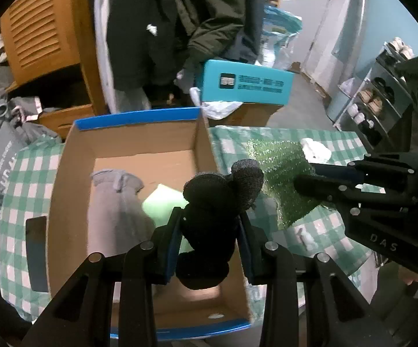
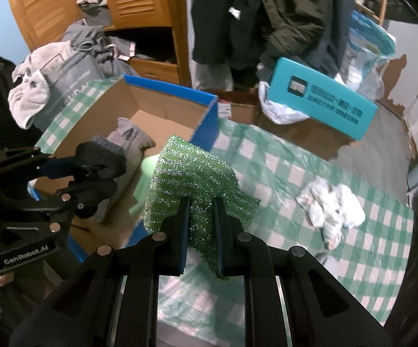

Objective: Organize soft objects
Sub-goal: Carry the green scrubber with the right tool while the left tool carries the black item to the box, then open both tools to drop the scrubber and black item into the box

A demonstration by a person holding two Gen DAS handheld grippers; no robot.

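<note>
The left gripper point(image 1: 209, 225) is clamped on a black glove point(image 1: 217, 202), the two pads pressing its middle so that the rounded fingertips stand up above the jaws. It hangs over the open cardboard box point(image 1: 64, 190), and I judge it is held there because the glove is meant to drop inside. In the box a grey sock point(image 1: 116, 202) and a pale green sponge point(image 1: 162, 202) already lie on the bottom, the sock just beside the sponge.

The right gripper point(image 2: 201, 231) is closed on a green glittery scouring cloth point(image 2: 191, 179). The cloth is pinched near its lower edge, so most of it rises in front of the fingers. This gripper is beside the box's blue-edged right wall, above the green checked tablecloth point(image 2: 295, 173), probably waiting its turn while the left one is over the opening.

Farther out on the cloth, well apart from the box, a crumpled white fabric piece point(image 2: 333, 211) is still lying. Behind the table stand a teal carton point(image 2: 321, 101) and a wooden cabinet point(image 1: 44, 26) with louvred doors.
</note>
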